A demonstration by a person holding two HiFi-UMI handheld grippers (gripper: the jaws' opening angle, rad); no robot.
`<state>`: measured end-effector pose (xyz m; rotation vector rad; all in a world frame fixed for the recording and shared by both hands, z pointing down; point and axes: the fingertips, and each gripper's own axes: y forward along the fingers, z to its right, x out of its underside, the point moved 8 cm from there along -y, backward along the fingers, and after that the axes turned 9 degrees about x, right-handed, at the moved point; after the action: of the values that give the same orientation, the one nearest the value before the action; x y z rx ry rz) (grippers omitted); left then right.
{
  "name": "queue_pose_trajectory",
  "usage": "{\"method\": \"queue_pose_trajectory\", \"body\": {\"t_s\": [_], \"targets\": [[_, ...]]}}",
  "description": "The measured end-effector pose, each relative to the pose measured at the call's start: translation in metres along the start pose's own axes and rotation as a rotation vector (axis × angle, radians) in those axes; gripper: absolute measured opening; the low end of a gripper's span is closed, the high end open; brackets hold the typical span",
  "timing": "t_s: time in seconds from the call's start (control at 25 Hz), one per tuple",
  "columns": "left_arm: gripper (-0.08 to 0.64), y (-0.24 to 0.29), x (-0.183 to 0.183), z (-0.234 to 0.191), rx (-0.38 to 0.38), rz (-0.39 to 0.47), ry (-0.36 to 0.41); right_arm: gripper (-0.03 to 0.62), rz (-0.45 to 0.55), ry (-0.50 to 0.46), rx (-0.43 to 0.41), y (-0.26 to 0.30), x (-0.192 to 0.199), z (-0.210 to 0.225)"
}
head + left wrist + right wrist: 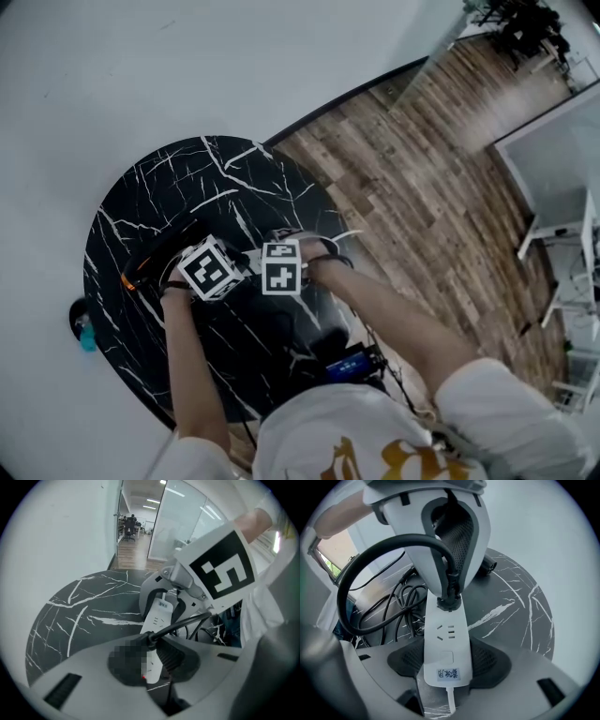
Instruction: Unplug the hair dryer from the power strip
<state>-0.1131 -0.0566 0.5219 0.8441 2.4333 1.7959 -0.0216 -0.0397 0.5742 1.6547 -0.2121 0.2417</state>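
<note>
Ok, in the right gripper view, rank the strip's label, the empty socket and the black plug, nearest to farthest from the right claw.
1. Label: in the right claw, at the near end of the power strip.
2. Empty socket: just beyond the pads, mid-strip.
3. Black plug: far end, held by the left claw.

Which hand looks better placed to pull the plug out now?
Left. The left gripper has its jaws closed on the black plug, which is still seated, while the right gripper clamps the white power strip, steadying it.

Plug (449, 603) sits in the power strip (444, 644) on the table (520, 602).
</note>
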Motion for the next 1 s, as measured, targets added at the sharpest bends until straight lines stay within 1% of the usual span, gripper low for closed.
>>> {"method": "queue_pose_trajectory", "body": {"t_s": [0.08,0.12,0.16,0.2,0.32,0.36,0.4,0.44,0.56,0.6,0.64,0.68,0.8,0.88,0.92,0.96,1.0], "targets": [[0.054,0.0,0.001,-0.006,0.09,0.047,-0.023,0.27,0.016,0.015,-0.001,-0.001,0.003,-0.002],[0.055,0.001,0.002,-0.007,0.112,0.06,-0.032,0.27,0.02,0.022,-0.004,-0.001,0.003,-0.002],[0.055,0.001,0.003,-0.007,0.108,0.062,-0.034,0.27,0.021,0.026,-0.005,-0.001,0.003,-0.001],[0.055,0.001,0.004,-0.006,0.084,0.053,-0.028,0.27,0.021,0.027,-0.005,-0.001,0.002,0.0],[0.054,-0.001,0.0,0.004,-0.024,0.004,0.032,0.27,0.015,0.027,0.001,-0.001,0.001,0.001],[0.054,-0.001,-0.001,0.006,-0.043,-0.006,0.039,0.27,0.009,0.023,0.002,-0.001,0.001,0.001],[0.054,0.0,0.001,0.006,-0.043,-0.011,0.03,0.27,0.005,0.016,0.003,0.0,0.001,0.001],[0.054,0.0,0.002,0.003,-0.026,-0.01,0.014,0.27,0.001,0.01,0.004,0.0,0.001,0.0],[0.055,-0.002,-0.001,-0.004,0.071,0.027,-0.017,0.27,-0.002,0.005,0.001,0.0,0.002,-0.001],[0.055,-0.002,-0.002,-0.005,0.087,0.033,-0.022,0.27,-0.001,0.009,0.0,0.0,0.002,-0.001],[0.055,-0.002,-0.002,-0.004,0.083,0.033,-0.021,0.27,0.002,0.014,-0.001,0.0,0.002,-0.001],[0.055,-0.003,-0.003,-0.002,0.063,0.029,-0.015,0.27,0.004,0.018,0.0,0.0,0.002,-0.001],[0.054,-0.002,-0.003,0.005,-0.026,-0.001,0.005,0.27,0.0,0.016,0.001,0.0,0.0,0.001],[0.054,-0.001,-0.001,0.006,-0.056,-0.026,0.011,0.27,0.005,0.011,0.002,0.0,0.0,0.001],[0.054,-0.002,-0.001,0.003,-0.052,-0.028,0.016,0.27,0.012,0.01,0.003,0.0,0.001,0.0],[0.054,-0.003,-0.001,0.0,-0.023,-0.018,0.013,0.27,0.019,0.012,0.004,0.0,0.002,0.0],[0.054,-0.003,-0.002,-0.003,0.022,0.003,0.001,0.27,0.025,0.015,0.005,0.0,0.002,0.0]]}}
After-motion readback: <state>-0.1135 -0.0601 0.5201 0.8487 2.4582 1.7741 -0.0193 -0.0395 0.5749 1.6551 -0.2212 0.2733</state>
